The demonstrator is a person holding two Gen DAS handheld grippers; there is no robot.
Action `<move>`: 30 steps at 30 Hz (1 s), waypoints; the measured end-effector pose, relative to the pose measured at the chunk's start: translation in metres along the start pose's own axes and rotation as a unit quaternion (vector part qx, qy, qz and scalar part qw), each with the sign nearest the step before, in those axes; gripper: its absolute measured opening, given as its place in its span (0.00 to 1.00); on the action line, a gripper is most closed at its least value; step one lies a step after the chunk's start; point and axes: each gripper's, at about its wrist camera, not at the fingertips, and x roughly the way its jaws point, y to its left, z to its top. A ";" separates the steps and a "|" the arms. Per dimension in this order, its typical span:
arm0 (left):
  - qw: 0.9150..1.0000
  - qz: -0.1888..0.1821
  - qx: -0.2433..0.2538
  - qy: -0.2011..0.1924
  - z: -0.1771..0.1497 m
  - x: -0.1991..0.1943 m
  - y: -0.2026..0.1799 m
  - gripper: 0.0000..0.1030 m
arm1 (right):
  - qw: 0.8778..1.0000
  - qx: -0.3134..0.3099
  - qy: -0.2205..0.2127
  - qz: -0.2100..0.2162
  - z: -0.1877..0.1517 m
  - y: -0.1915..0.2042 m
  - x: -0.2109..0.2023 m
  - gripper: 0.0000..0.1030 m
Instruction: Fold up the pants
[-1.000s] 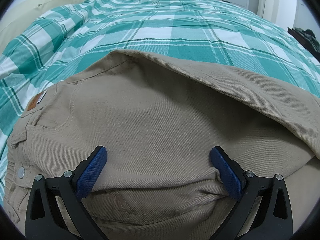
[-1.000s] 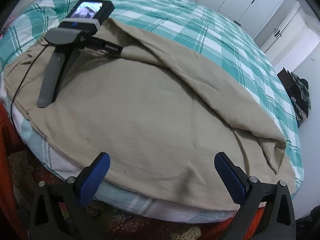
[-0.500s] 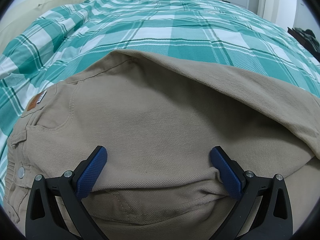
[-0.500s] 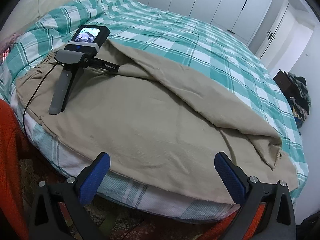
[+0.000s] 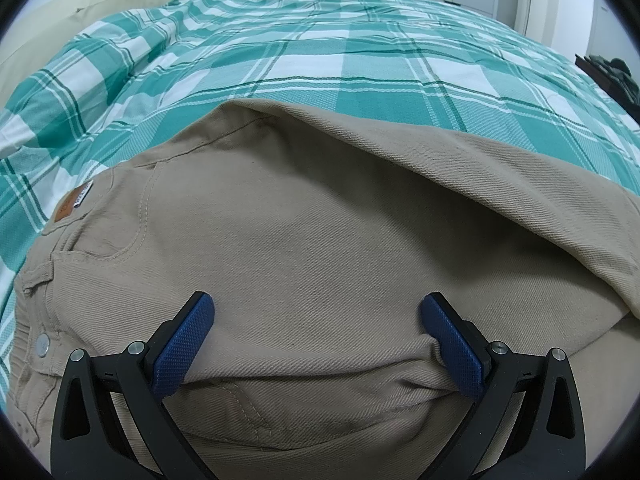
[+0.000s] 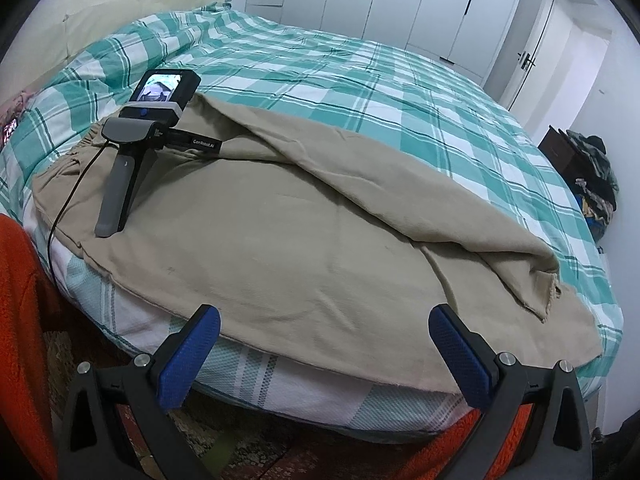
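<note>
The pants [image 6: 304, 240] lie along the bed's [image 6: 400, 92] near edge, one leg loosely folded over. The left gripper [image 5: 316, 344] rests spread on the seat; the right gripper [image 6: 324, 352], spread, hangs off that edge. Pinch the hem [image 6: 548, 300] squarely and align the seams before folding.

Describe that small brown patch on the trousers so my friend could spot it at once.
Start at the bed with the green-and-white checked cover, where beige pants lie spread out. Follow them to their waistband end, at the left of the left gripper's view. The brown leather-like label sits there on the band's edge, the only brown spot on plain beige cloth.
</note>
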 end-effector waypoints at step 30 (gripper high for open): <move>1.000 0.000 0.000 0.000 0.000 0.000 0.000 1.00 | 1.000 0.011 0.008 0.002 -0.003 -0.003 0.008 0.99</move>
